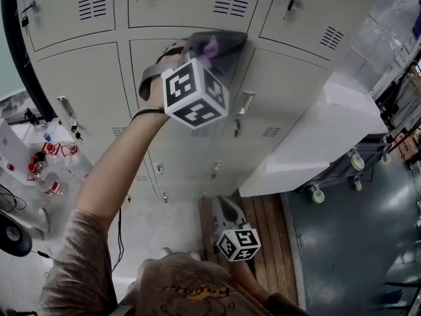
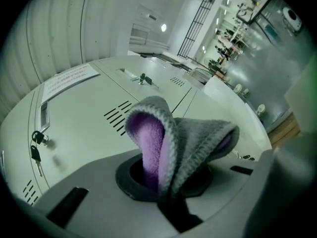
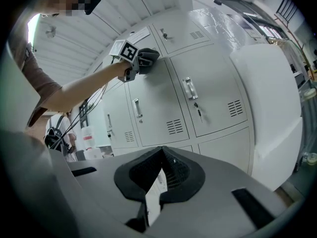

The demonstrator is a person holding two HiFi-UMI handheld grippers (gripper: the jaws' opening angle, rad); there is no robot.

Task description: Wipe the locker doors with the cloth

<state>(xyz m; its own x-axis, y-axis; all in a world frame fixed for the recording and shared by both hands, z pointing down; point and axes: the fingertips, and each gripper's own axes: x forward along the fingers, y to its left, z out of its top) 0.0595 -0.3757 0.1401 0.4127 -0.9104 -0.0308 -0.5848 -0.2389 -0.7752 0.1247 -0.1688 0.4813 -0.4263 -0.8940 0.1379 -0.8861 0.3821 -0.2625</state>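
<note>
Low at 6 o'clock: right gripper point(image 1: 222, 206), jaws together, empty. Up at 12 o'clock: left gripper point(image 2: 166, 180), jaws clamping cloth point(image 1: 227, 41) against locker doors point(image 1: 289, 78). Best to flatten cloth, press evenly, overlap strokes, skirt handle point(image 1: 245, 103).

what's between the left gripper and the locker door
The grey and purple cloth, clamped in the left gripper, lies against the locker door; the right gripper view shows it best.
</note>
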